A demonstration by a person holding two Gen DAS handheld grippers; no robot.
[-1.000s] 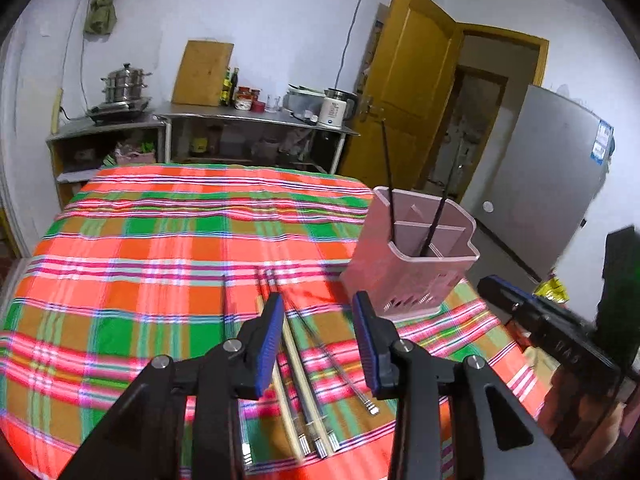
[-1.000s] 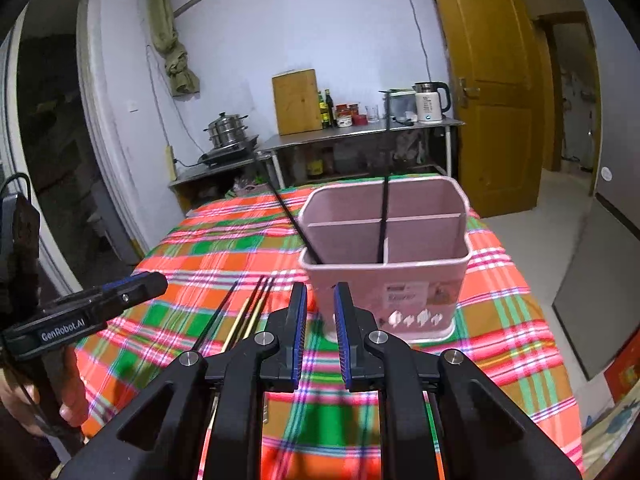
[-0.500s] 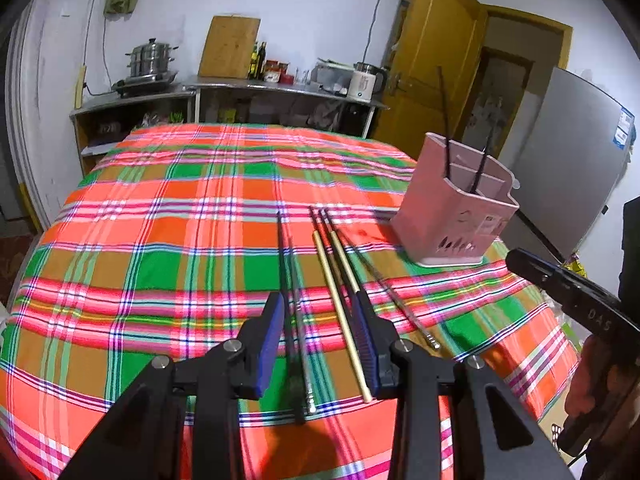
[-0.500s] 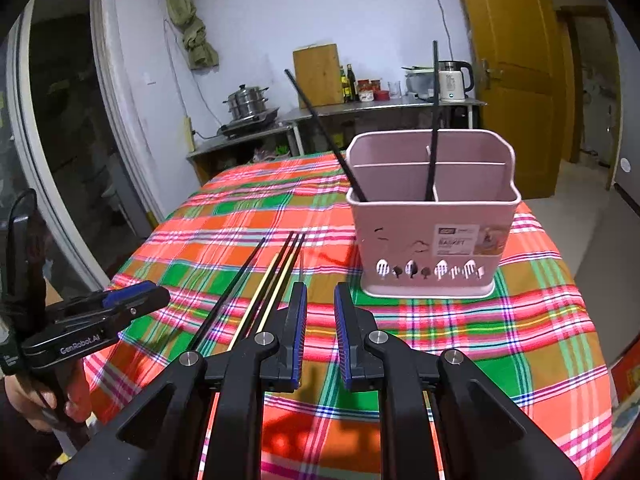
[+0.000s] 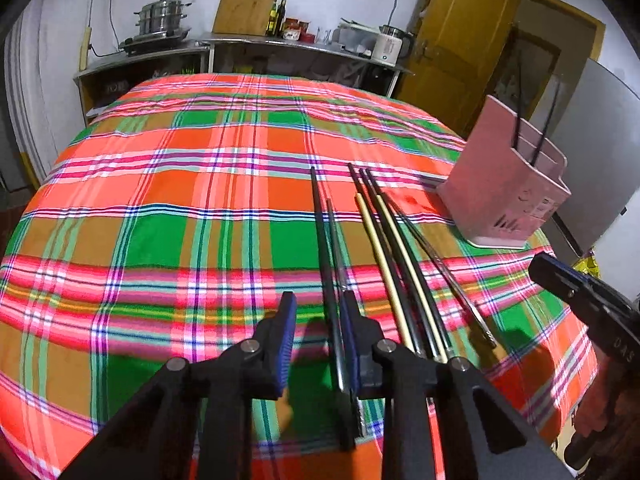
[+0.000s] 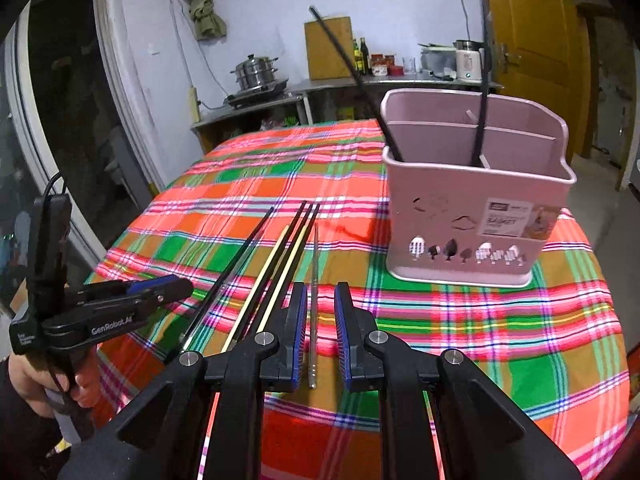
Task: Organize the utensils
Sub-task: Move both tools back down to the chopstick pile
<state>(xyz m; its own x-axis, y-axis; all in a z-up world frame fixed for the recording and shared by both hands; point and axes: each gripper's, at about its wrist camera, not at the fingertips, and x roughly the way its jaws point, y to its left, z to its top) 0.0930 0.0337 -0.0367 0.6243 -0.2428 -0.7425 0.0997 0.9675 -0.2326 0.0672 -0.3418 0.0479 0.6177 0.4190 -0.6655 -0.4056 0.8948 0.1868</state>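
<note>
two dark chopsticks (image 5: 325,256) lie between the open left gripper (image 5: 318,320) fingers

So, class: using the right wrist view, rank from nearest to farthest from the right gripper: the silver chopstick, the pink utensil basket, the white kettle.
1. silver chopstick, between the right gripper fingers.
2. pink utensil basket, ahead, to the right.
3. white kettle, on the back counter.

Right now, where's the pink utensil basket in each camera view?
Left wrist: basket at right edge, mid-height, right of the loose chopsticks.
Right wrist: basket right of center, upper half, beyond the tongs.
Shared landmark: the two black chopsticks standing in it.
</note>
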